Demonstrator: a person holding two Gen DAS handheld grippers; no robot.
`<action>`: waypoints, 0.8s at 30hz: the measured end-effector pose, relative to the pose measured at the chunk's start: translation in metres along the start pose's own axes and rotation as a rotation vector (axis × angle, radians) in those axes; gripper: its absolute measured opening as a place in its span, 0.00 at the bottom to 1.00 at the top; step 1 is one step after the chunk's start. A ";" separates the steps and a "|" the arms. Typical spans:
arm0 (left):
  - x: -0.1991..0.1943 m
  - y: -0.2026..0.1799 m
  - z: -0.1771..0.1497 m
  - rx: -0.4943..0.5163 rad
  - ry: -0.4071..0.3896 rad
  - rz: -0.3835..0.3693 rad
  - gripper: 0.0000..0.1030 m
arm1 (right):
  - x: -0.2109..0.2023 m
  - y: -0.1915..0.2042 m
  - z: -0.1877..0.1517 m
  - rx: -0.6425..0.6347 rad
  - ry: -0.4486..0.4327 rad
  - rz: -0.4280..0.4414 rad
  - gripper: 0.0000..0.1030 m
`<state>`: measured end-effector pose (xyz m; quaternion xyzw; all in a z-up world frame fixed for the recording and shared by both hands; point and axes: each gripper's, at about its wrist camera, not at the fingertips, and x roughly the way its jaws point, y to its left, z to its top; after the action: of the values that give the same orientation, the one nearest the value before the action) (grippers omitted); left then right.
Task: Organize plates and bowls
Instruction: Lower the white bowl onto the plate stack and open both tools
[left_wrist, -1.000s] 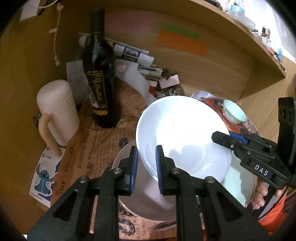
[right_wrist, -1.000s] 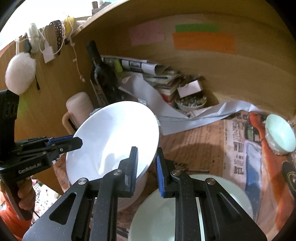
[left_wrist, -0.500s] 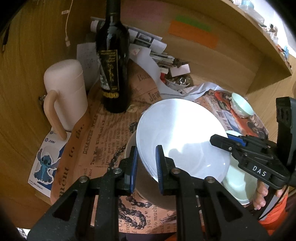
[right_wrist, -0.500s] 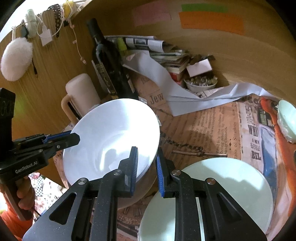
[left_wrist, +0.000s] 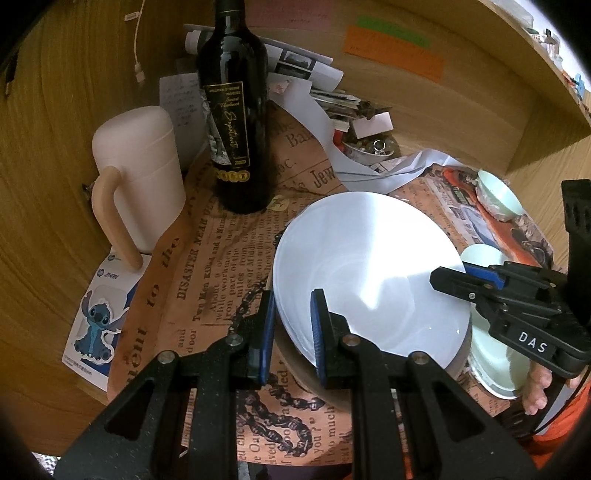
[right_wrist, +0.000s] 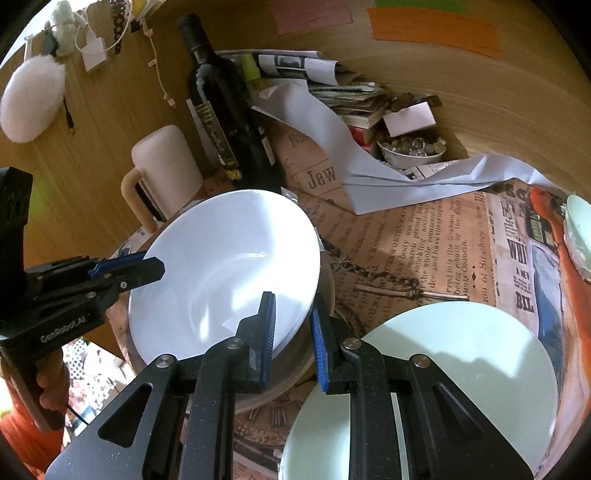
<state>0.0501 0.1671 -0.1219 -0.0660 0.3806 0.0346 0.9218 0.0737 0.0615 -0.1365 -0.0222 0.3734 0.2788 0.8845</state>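
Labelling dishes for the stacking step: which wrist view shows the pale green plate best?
Right wrist. The pale green plate fills the lower right there, most of its face in sight beside the white plate. In the left wrist view the green plate is mostly hidden behind the right gripper.

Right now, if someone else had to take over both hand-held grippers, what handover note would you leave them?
Left hand-held gripper: shut on the near rim of the white plate.
Right hand-held gripper: shut on the opposite rim of the same plate.
The plate hangs tilted just above a grey bowl on the newspaper mat.
Pale green plate lies to the right; small pale green bowl sits further back.
Done: white plate lifted and brought over the bowl.
Left: set it down, release, sort the remaining pieces.
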 end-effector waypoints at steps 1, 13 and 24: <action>0.000 0.000 0.000 0.005 -0.002 0.008 0.17 | 0.001 0.001 0.000 -0.008 0.003 -0.003 0.17; -0.002 -0.004 -0.004 0.019 -0.007 0.021 0.17 | -0.005 0.005 0.000 -0.047 -0.008 -0.034 0.19; -0.030 -0.024 0.024 0.043 -0.121 -0.005 0.46 | -0.046 -0.015 0.015 -0.013 -0.141 -0.080 0.43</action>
<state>0.0481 0.1461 -0.0818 -0.0451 0.3248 0.0281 0.9443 0.0648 0.0301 -0.0974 -0.0234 0.3072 0.2465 0.9189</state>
